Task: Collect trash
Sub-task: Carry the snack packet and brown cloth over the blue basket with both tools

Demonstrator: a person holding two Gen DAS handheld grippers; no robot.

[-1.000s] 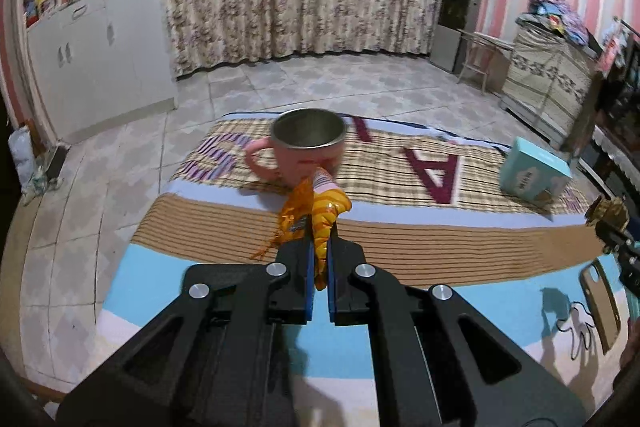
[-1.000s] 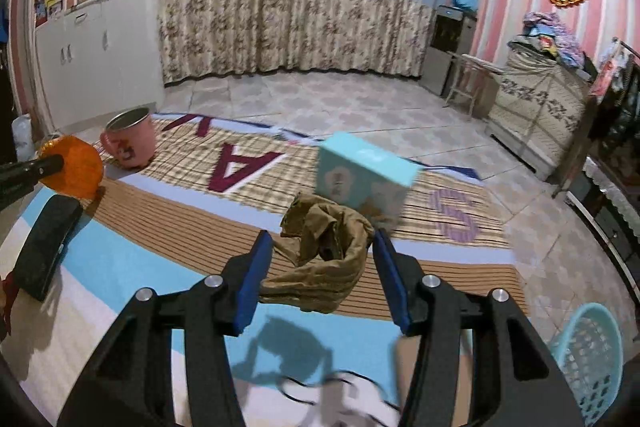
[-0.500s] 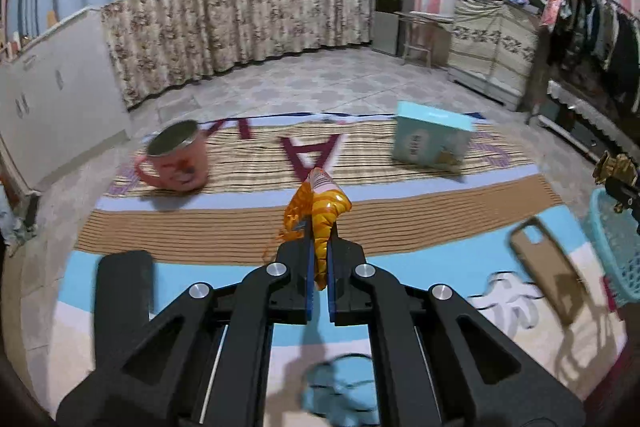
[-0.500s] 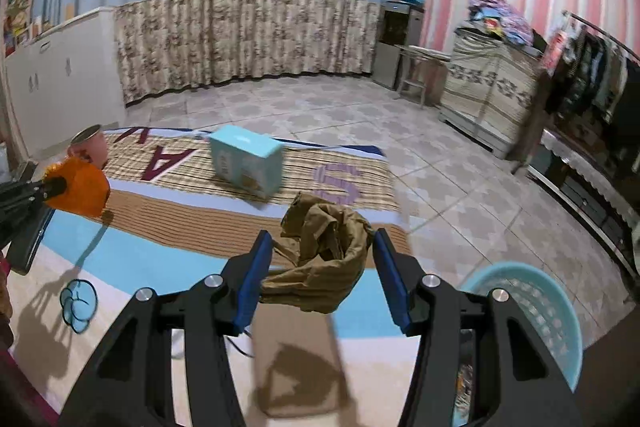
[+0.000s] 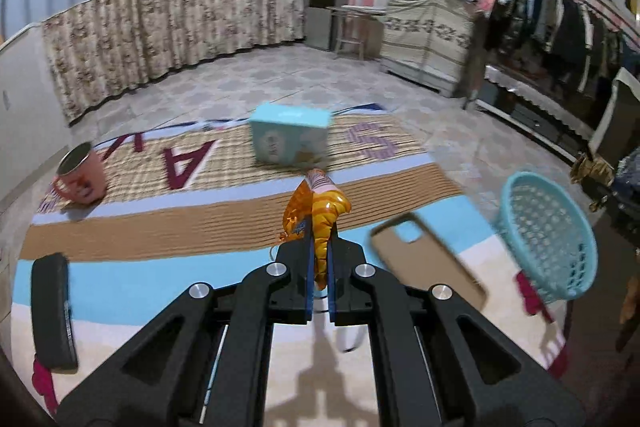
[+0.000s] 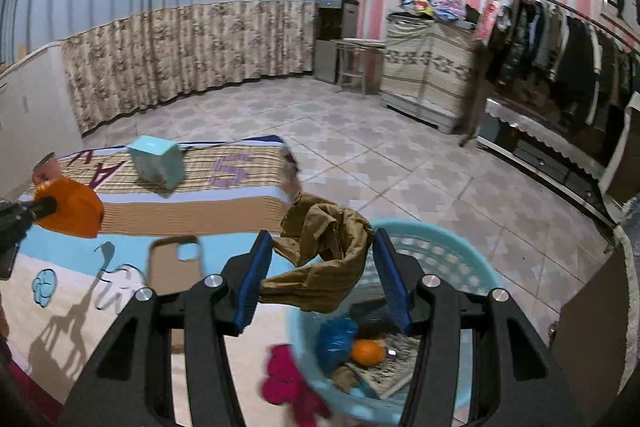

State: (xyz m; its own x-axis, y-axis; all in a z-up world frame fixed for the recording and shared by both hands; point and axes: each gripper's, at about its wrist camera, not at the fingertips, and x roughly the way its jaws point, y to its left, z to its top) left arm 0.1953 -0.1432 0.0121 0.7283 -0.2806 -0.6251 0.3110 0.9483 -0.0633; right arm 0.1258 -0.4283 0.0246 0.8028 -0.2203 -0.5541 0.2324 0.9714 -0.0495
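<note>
Right wrist: holding crumpled brown paper (image 6: 320,259) between half-parted jaws above the basket (image 6: 452,247), likely poised for dropping. Left wrist: clamping an orange wrapper (image 5: 320,215) in near-closed jaws over the mat (image 5: 160,279), basket off right, presumably waiting its turn.

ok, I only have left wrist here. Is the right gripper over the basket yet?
Observer: Yes. The right gripper holds a crumpled brown wrapper over the rim of the blue basket.
Operator: Anything in the basket already?
Observer: A blue bag, an orange and some printed paper lie at the bottom.
Operator: Right jaws opened?
Observer: No, the wrapper sits pinched between both pads.
</note>
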